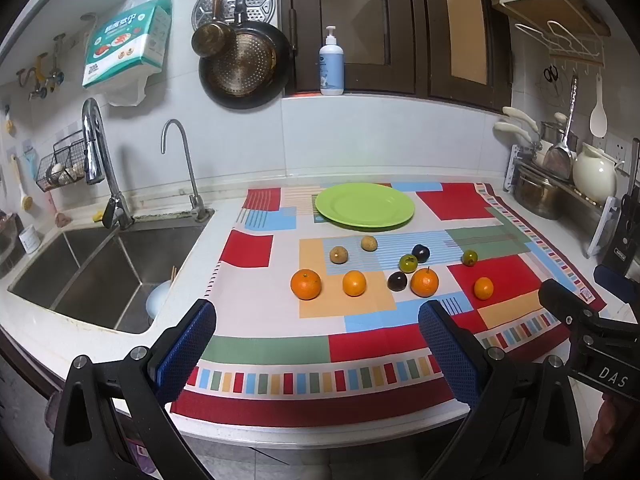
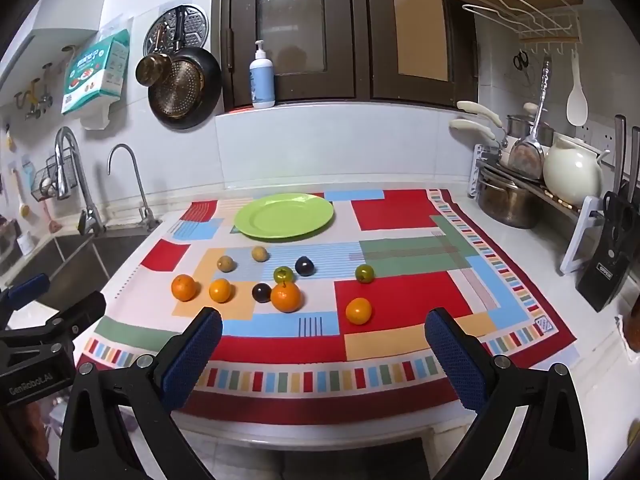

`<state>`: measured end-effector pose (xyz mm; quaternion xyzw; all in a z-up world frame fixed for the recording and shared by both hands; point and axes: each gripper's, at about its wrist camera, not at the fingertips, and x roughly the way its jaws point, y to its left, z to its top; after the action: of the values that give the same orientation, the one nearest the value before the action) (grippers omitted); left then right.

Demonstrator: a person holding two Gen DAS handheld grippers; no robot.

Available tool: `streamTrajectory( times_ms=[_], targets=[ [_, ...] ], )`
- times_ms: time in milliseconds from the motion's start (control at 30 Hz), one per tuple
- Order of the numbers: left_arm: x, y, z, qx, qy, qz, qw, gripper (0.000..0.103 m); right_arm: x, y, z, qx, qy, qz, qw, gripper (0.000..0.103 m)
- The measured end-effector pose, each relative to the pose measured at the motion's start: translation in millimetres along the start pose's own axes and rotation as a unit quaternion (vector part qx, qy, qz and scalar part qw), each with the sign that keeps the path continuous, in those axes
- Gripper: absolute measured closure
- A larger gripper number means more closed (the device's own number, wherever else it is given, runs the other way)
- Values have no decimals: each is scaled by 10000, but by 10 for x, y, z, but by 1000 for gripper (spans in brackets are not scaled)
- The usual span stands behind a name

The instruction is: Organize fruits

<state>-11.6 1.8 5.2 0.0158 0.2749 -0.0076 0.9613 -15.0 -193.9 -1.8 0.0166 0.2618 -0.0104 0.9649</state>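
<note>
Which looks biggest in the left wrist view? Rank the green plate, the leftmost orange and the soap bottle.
1. green plate
2. soap bottle, though it stands farther back, so unsure
3. leftmost orange

The left gripper (image 1: 318, 320) hangs level at the near edge, its jaws spread wide and gripping nothing — blue pads (image 1: 188, 344) face each other across a broad gap. The right gripper (image 2: 324, 328) sits just beside it on the right, jaws equally wide, blue pads (image 2: 452, 356) bare. Both point toward the far wall — side by side, apart.
</note>
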Motion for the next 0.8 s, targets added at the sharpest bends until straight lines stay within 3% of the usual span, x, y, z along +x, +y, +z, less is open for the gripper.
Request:
streamTrajectory(
  times_ms=[800],
  targets=[
    [-52,-24,22,12,-124,43,9999,0,-48,-24,26,-82,-89,55,9999,1]
  ],
)
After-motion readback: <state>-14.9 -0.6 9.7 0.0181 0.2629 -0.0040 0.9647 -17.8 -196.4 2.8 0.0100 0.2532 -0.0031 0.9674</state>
